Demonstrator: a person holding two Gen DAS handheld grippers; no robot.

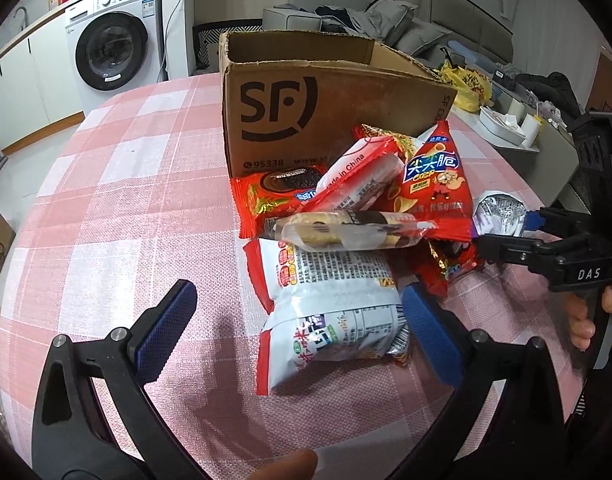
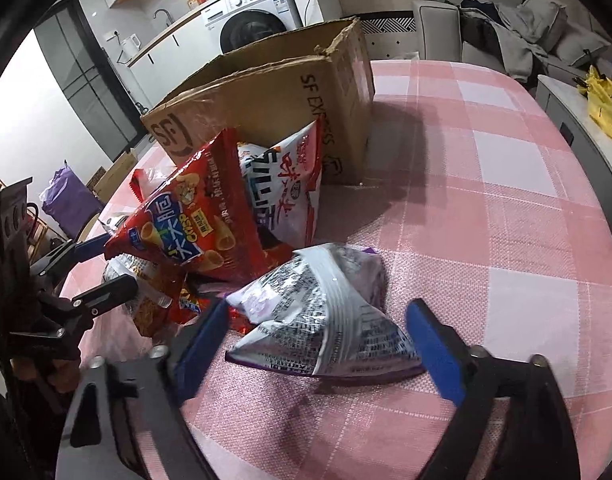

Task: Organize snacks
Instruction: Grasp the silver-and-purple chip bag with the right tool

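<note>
Your left hand-held gripper (image 1: 298, 328) stands with its jaws wide apart around the white-and-red rice cracker bag (image 1: 329, 312) on the pink checked desk (image 1: 106, 220); its right pad touches the bag's edge, its left pad is clear of it. Your right hand-held gripper (image 2: 317, 344) also stands apart, straddling the silver-and-purple snack bag (image 2: 325, 312), its pads not yet pressing it; beyond both lie the red Crisp cone bag (image 2: 194, 224) and the open SF Express carton (image 1: 306, 100).
</note>
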